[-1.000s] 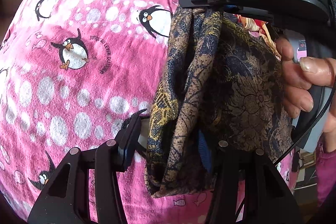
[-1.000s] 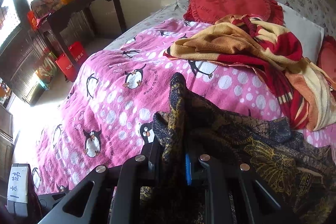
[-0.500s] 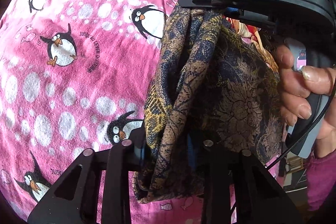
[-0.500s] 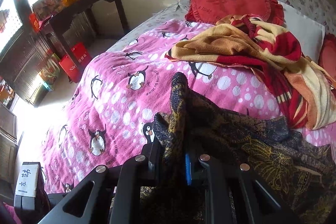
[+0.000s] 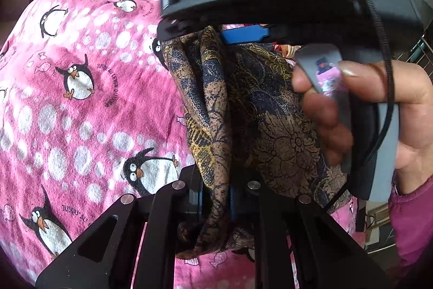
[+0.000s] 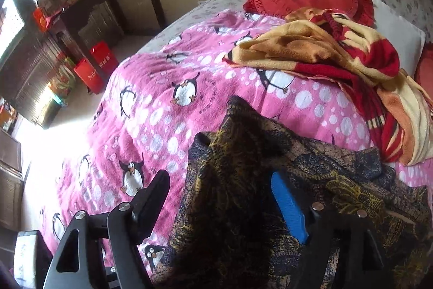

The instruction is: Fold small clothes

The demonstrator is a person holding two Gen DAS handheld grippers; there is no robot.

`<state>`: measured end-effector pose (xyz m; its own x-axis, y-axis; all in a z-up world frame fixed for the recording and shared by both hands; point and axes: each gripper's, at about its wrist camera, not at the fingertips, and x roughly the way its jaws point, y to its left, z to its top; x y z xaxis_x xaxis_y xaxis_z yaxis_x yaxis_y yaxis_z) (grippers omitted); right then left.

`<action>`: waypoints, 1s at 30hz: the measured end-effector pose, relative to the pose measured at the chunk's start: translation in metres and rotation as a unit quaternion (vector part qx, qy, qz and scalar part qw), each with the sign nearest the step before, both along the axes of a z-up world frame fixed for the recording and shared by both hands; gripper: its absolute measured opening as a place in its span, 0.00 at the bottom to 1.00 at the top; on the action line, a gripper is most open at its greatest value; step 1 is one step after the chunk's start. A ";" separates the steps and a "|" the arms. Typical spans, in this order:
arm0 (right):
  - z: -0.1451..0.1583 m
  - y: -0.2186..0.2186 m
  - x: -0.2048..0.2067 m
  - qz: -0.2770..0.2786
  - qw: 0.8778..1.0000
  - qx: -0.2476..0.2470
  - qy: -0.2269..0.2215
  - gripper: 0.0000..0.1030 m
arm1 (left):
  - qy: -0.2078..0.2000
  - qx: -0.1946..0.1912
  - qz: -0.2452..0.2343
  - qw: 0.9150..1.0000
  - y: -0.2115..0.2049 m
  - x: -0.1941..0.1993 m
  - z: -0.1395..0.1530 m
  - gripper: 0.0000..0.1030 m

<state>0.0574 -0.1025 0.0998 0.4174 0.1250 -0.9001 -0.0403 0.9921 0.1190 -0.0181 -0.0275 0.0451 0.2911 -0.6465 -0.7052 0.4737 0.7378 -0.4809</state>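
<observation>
Pinching garment (image 5: 216, 148) edge, left tool (image 5: 215, 198).

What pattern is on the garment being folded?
Dark navy garment with gold-brown floral batik print; left wrist view shows it best.

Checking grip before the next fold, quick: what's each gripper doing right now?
Left gripper: closed on the dark patterned cloth.
Right gripper: open, fingers spread, the cloth lying between them but not pinched.
</observation>
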 end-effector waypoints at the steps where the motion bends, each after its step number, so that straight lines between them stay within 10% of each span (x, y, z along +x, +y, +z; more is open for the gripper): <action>1: -0.006 0.005 0.002 0.007 1.000 -0.011 0.009 0.73 | -0.001 0.001 -0.001 1.000 -0.002 -0.001 0.001 0.12; 6: -0.033 0.026 0.010 0.037 0.996 -0.075 0.023 0.76 | -0.007 0.009 -0.010 1.000 -0.021 -0.008 0.004 0.12; 9: -0.027 0.018 0.003 0.024 0.995 -0.098 -0.004 0.33 | -0.008 0.006 -0.013 1.000 -0.029 -0.009 0.011 0.12; 12: -0.011 -0.009 -0.009 0.006 0.998 -0.052 -0.021 0.19 | -0.012 0.000 -0.029 0.999 -0.038 -0.011 0.024 0.12; 30: 0.092 -0.206 -0.155 -0.151 0.979 0.044 -0.133 0.16 | -0.091 0.006 -0.219 0.971 -0.240 -0.085 0.110 0.12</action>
